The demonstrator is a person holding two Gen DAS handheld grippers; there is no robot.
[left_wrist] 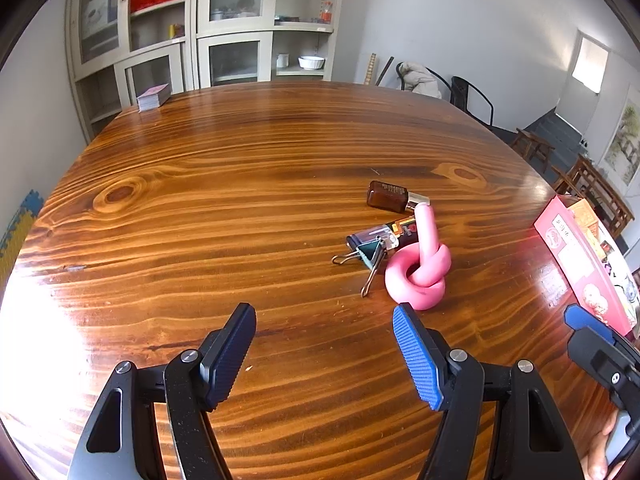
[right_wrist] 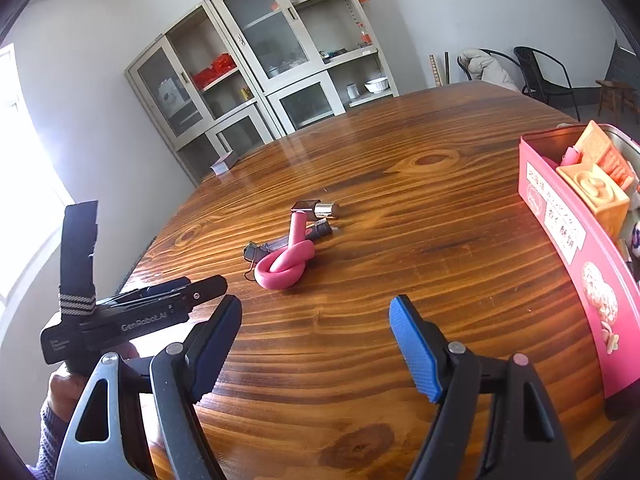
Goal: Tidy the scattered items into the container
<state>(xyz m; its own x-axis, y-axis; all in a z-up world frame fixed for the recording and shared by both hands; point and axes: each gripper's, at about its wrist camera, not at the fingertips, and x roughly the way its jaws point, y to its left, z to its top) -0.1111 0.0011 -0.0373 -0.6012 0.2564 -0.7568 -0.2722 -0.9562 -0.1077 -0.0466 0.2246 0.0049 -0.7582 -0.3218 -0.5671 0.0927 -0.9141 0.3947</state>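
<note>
Wooden table [left_wrist: 240, 200] underneath. Red tin [right_wrist: 560, 240] at right edge, partly filled. Left gripper [left_wrist: 324, 344] and right gripper [right_wrist: 316, 344] both spread wide, empty, above bare wood. Ahead, well apart: knotted pink foam tube [left_wrist: 420, 272], touching brown bottle [left_wrist: 388, 196], lighter [left_wrist: 384, 238], binder clip [left_wrist: 370, 256].

Bright daylight, perhaps from a left-side window [right_wrist: 16, 168], glare on the table [left_wrist: 48, 312], fisheye-bent dark edges.

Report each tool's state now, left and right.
Left tool: open, empty, above the table.
Right tool: open, empty.
</note>
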